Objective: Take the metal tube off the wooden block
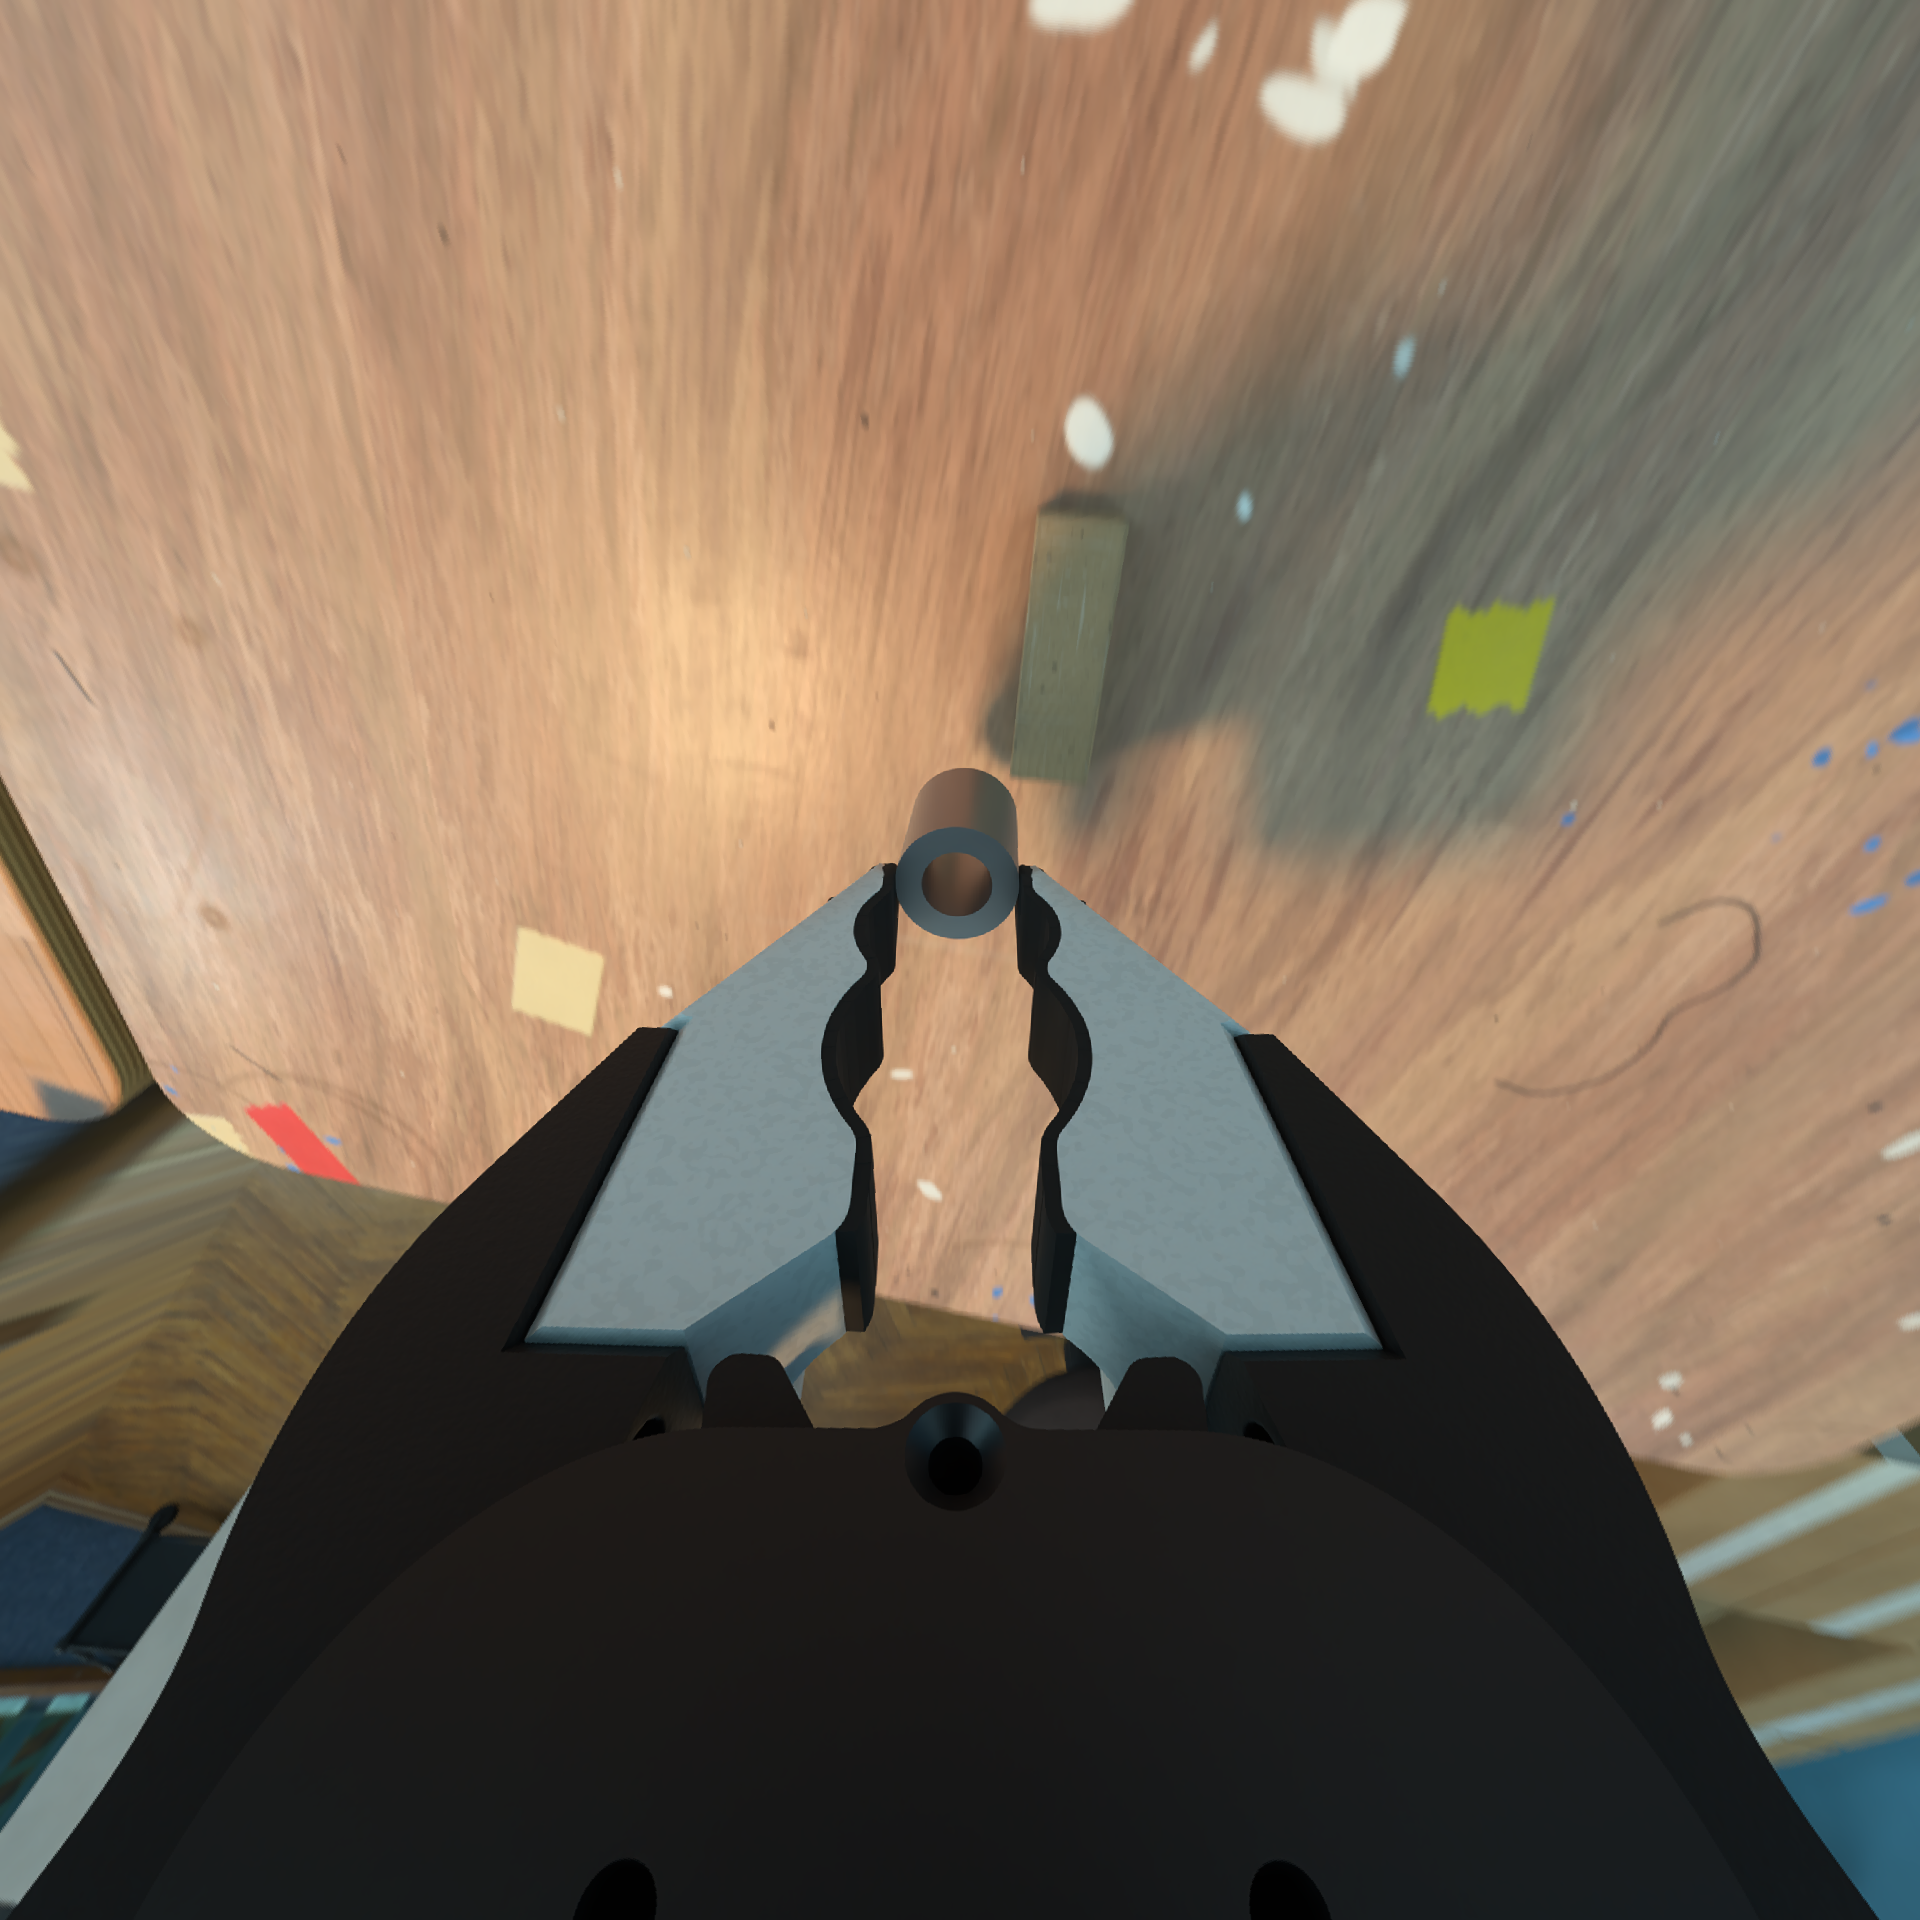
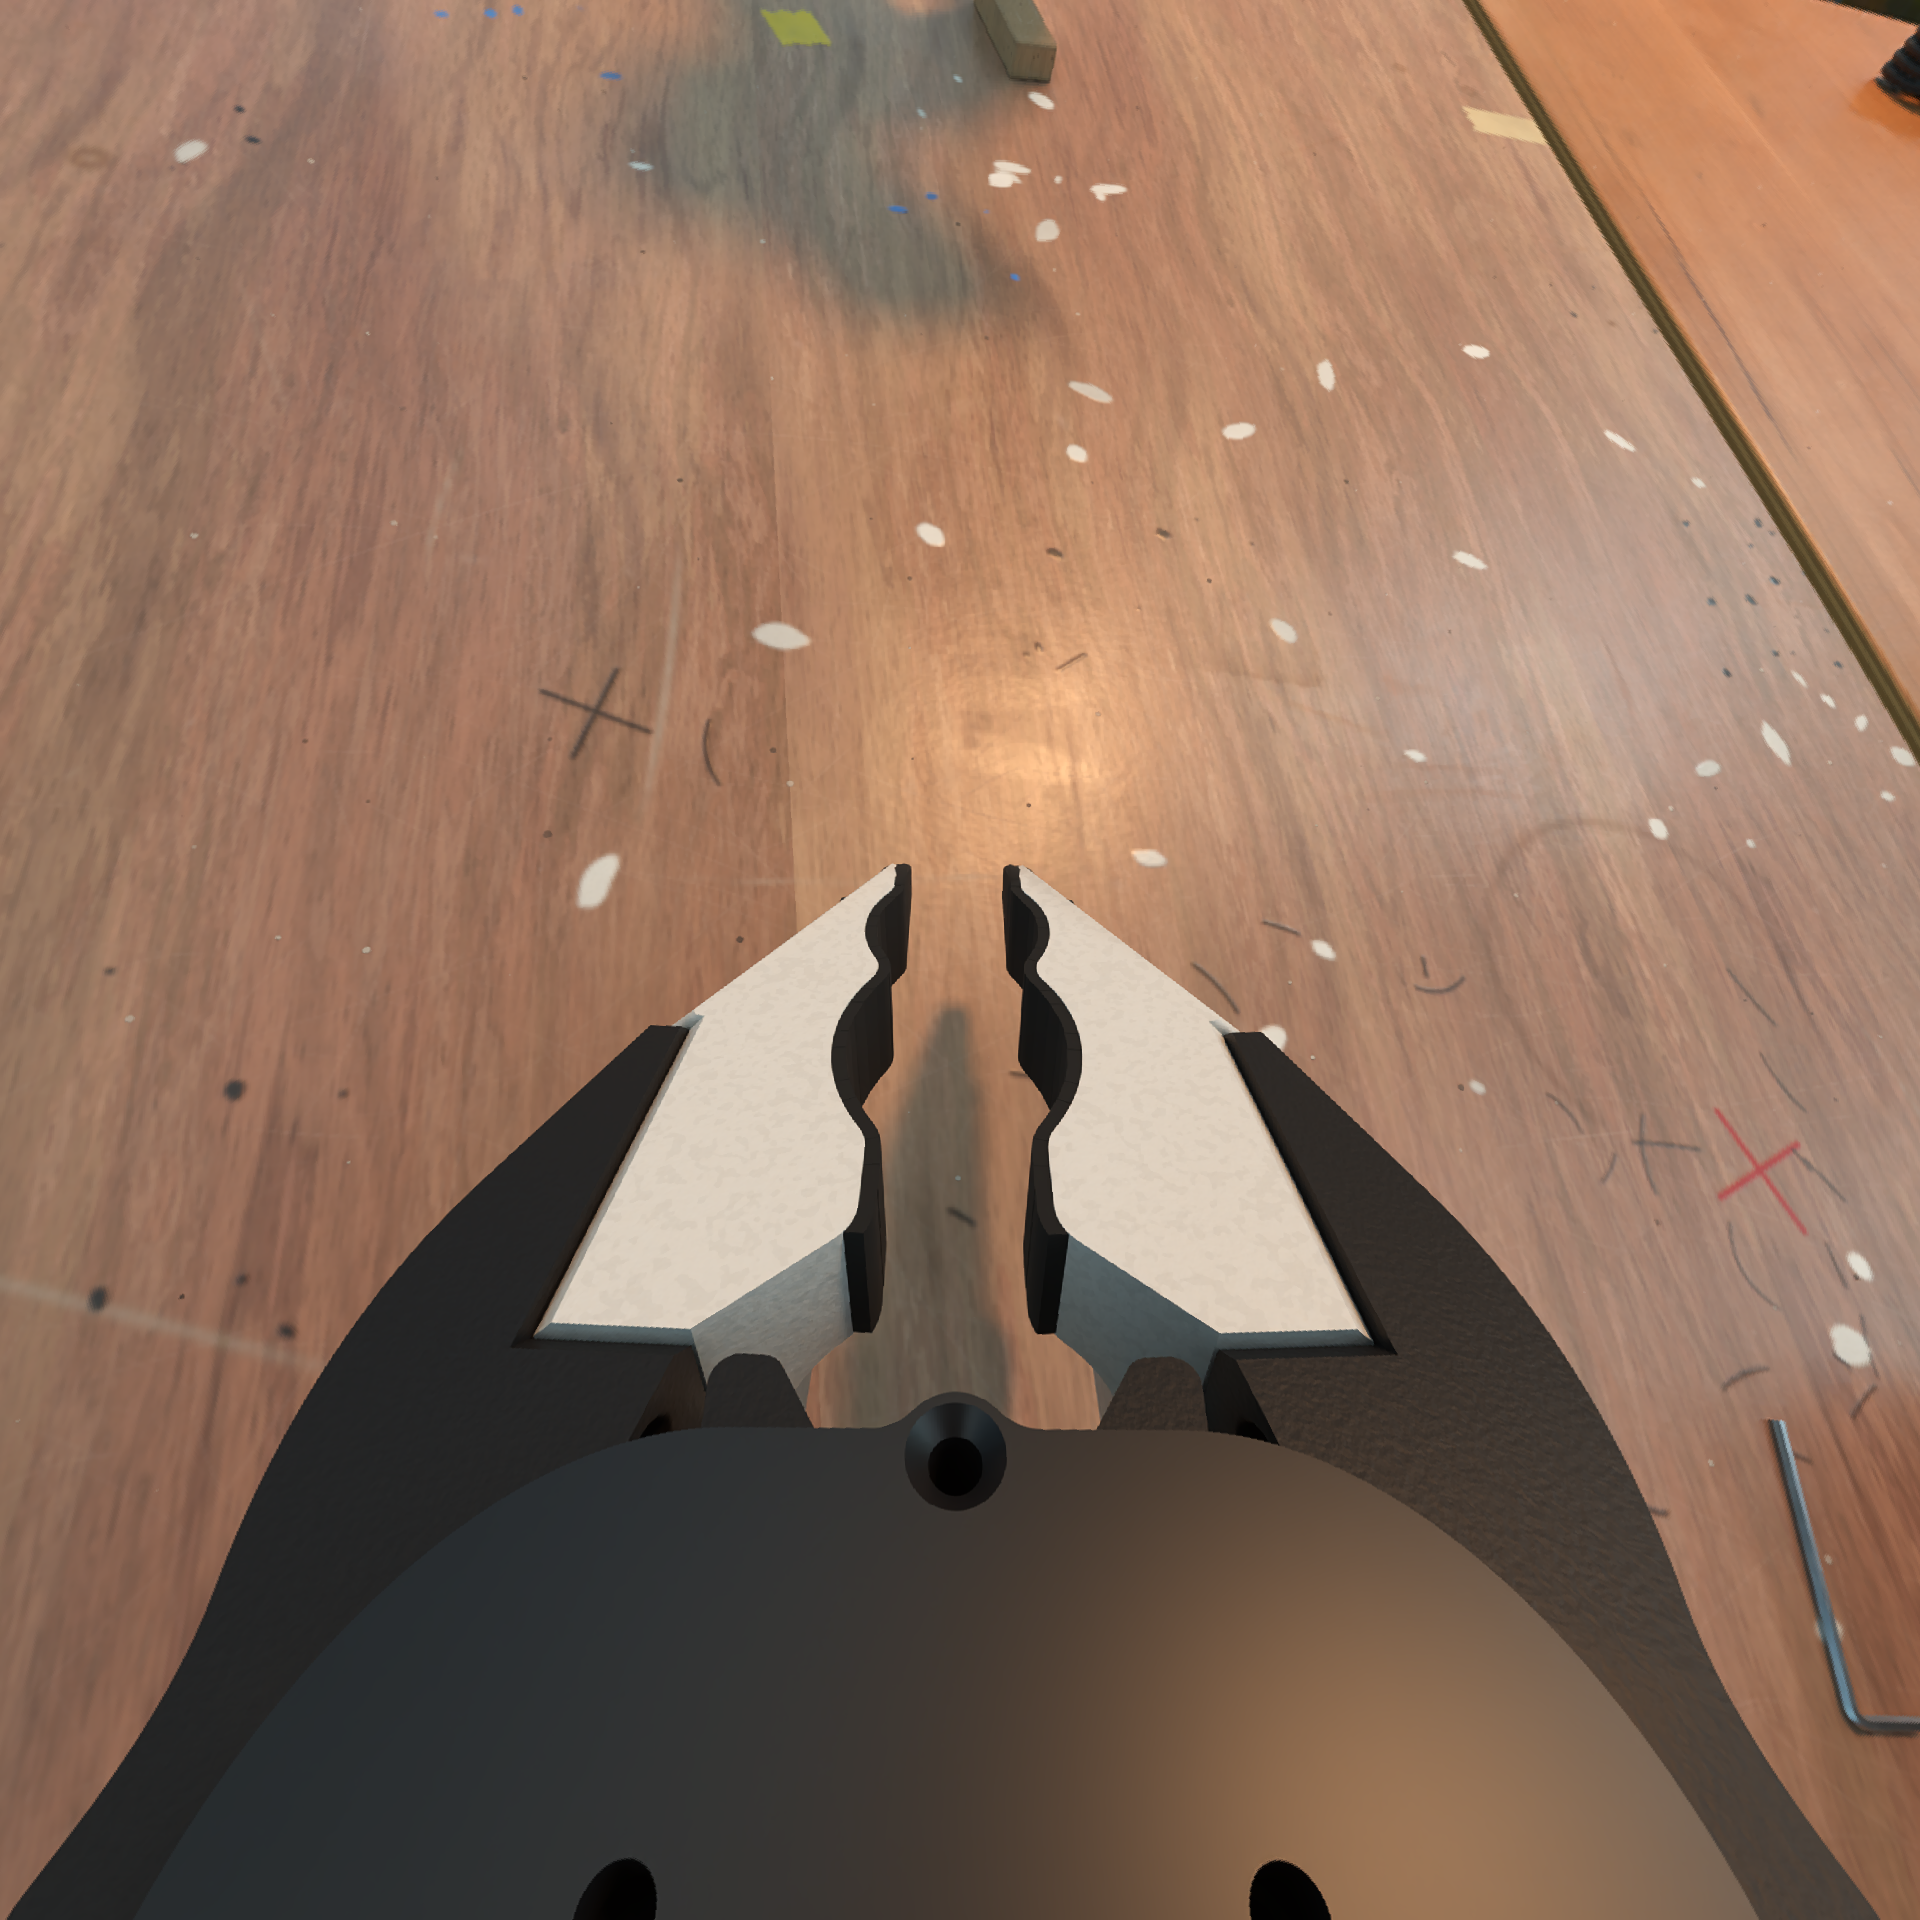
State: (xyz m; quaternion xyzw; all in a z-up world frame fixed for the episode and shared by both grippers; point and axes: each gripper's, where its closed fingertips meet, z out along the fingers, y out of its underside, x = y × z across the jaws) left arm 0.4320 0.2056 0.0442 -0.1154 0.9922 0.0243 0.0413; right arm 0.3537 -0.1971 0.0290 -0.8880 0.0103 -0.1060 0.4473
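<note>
In the left wrist view my left gripper (image 1: 957,883) is shut on the metal tube (image 1: 958,847), a short grey cylinder held at the fingertips with its open end facing the camera. It hangs above the wooden table (image 1: 520,520). The wooden block (image 1: 1070,644), a pale rectangular bar, lies on the table beyond and to the right, apart from the tube. In the right wrist view my right gripper (image 2: 957,883) is empty, its jaws a small gap apart, low over the table. The block's end (image 2: 1018,42) shows at the top edge.
A yellow-green tape square (image 1: 1491,657) lies right of the block, a pale yellow one (image 1: 556,980) to the left, red tape (image 1: 296,1138) near the table's edge. A hex key (image 2: 1818,1590) lies at the lower right. A seam (image 2: 1662,343) separates a second board.
</note>
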